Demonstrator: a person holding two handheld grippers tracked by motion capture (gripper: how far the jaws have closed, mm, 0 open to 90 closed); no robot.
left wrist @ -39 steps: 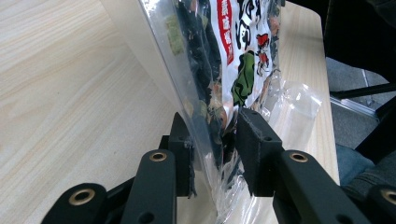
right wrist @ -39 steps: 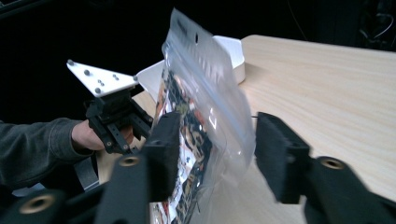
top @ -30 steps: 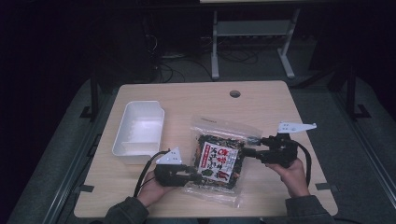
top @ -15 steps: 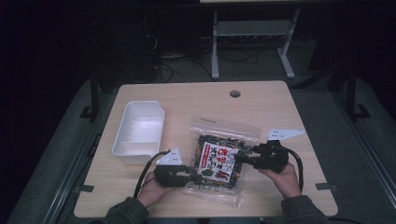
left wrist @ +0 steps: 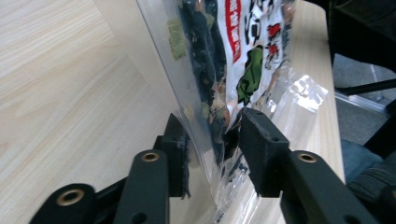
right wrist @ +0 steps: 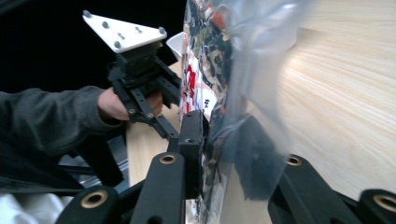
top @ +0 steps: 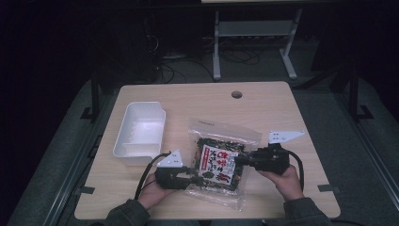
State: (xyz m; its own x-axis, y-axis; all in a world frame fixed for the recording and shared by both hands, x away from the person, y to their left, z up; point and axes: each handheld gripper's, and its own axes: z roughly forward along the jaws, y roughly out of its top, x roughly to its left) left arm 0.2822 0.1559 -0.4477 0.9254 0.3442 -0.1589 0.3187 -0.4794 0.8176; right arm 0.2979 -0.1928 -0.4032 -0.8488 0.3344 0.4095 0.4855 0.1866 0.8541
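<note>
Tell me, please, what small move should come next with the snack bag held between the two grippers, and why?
Probably finish closing the right gripper on the snack bag. Its jaws have just been closing around the bag's edge, while the left gripper, jaws just opening slightly, straddles the opposite edge. With both grips firm, the bag could likely move to the white tray.

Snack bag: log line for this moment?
left gripper: on snack bag, jaws just opening | right gripper: closing on bag | tray: empty | table
</note>
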